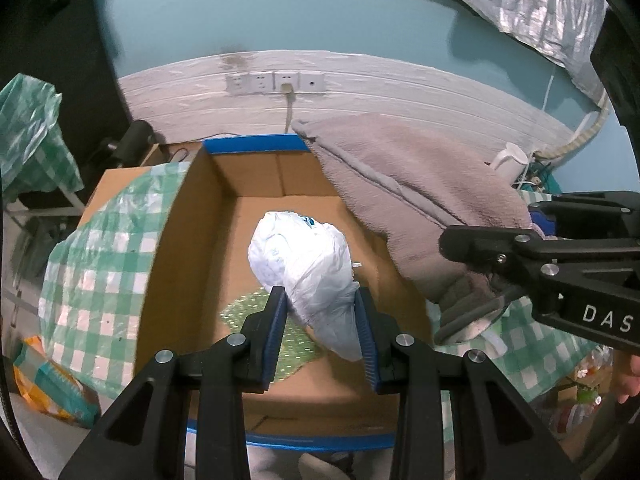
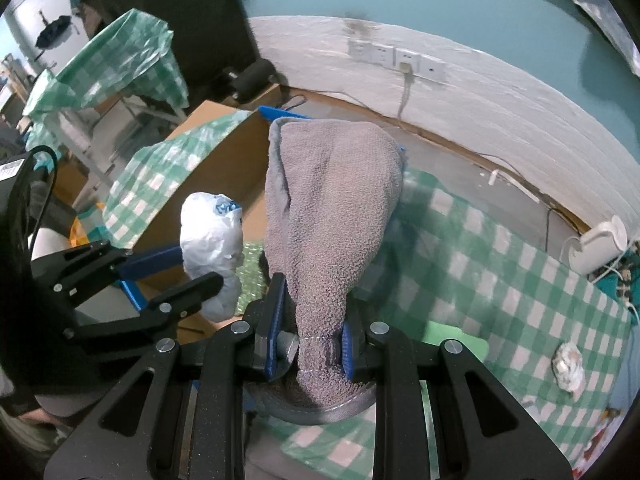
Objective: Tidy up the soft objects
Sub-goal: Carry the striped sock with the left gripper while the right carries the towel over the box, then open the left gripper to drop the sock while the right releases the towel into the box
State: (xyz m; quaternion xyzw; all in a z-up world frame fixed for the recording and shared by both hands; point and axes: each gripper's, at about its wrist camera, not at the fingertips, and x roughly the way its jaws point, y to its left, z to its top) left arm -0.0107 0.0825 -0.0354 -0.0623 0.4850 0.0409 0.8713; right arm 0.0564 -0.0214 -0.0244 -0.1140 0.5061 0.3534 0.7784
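My left gripper (image 1: 321, 308) is shut on a crumpled white plastic bag (image 1: 308, 264) and holds it above the open cardboard box (image 1: 192, 240). A piece of green bubble wrap (image 1: 248, 312) lies on the box floor under it. My right gripper (image 2: 312, 320) is shut on a grey towel (image 2: 332, 208), which hangs over the box's right wall (image 1: 408, 184). The right gripper shows in the left wrist view (image 1: 504, 284) beside the box. The left gripper and the white bag (image 2: 212, 240) show at the left of the right wrist view.
A green checked plastic cloth (image 2: 480, 264) covers the table and drapes over the box's left flap (image 1: 104, 256). A crumpled paper ball (image 2: 568, 364) lies at the right. A white kettle (image 2: 600, 248) and wall sockets (image 1: 276, 82) stand behind. Packets (image 1: 44, 388) lie lower left.
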